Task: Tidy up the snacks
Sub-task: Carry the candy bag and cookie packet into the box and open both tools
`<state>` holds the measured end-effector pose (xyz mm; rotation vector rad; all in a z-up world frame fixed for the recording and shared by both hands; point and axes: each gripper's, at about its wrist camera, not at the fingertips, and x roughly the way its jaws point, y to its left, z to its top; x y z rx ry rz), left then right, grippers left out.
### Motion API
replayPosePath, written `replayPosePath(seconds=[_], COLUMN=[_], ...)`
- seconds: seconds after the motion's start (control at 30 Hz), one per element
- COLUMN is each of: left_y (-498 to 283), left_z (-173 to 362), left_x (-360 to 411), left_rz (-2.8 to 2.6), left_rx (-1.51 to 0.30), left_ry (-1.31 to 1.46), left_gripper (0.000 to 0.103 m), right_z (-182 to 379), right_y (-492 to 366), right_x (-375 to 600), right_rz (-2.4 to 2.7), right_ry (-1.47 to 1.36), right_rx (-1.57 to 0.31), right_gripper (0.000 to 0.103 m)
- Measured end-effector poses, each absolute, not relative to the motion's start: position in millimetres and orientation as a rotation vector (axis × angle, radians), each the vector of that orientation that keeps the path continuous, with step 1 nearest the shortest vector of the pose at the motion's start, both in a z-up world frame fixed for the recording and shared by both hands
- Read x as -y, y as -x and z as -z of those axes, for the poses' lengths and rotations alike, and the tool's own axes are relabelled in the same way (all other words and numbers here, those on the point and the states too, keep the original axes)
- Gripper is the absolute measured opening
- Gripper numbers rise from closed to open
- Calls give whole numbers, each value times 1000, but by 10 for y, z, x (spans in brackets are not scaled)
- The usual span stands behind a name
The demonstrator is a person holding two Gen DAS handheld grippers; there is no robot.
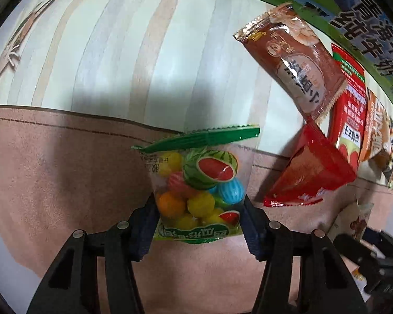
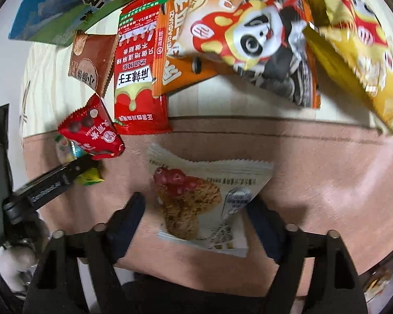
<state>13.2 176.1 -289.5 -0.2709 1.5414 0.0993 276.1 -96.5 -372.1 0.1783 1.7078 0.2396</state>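
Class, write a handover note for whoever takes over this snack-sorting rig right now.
Left gripper: shut on the candy bag, over the pink cloth.
Right gripper: open around the oat-bar packet, pads not touching it.
Done: a row of packets, brown to yellow, lies by the milk box.
Left: place the candy bag, the oat bar and perhaps the red chocolate bag.
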Motion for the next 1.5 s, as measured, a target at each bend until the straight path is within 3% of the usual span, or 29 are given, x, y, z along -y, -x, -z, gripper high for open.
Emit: replayPosePath(seconds=[0.17, 0.2, 0.23, 0.33, 0.53, 0.77, 0.97, 1.1, 1.2, 1.5], left_y=[-196, -179, -96, -16, 209, 76, -666, -1346, -1894, -3063], left_z=[2886, 2869, 2776, 2655, 2520, 1594, 695, 375, 390, 1126], left_x=[-1685, -1678, -1611, -1546, -1349, -1156, -910, -810, -794, -973], left_rz=[-111, -117, -124, -132, -98, 11, 111, 106, 70, -35], left_rx=[-1516, -1507, -1496, -1477, -1469, -1324, -1195, -1171, -1201, -1398], left_ry=[264, 254, 245, 223, 236, 251, 226, 153, 99, -10], left_gripper=[54, 50, 50, 50, 50, 50, 50, 50, 50, 50], right_z=[3816, 3825, 3824, 3803, 3531, 2647, 1708, 1458, 1467, 1962], right_y=[-2565, -2537, -2508, -2320, -2238, -2463, -3287, -4031, -4613, -5828], right_x=[983, 961, 941, 1050, 1115, 1181, 1357, 1405, 1500, 1508], right_rz=[-187, -168, -134, -136, -186, -320, -366, -297, -238, -136], right_ry=[-180, -157, -114, -105, -170, -270, -253, -161, -93, 8], right_rx=[-1682, -1670, -1650, -1611, -1579, -1460, -1305, -1258, -1274, -1399], right_gripper=[82, 76, 60, 57, 55, 55, 54, 54, 54, 54])
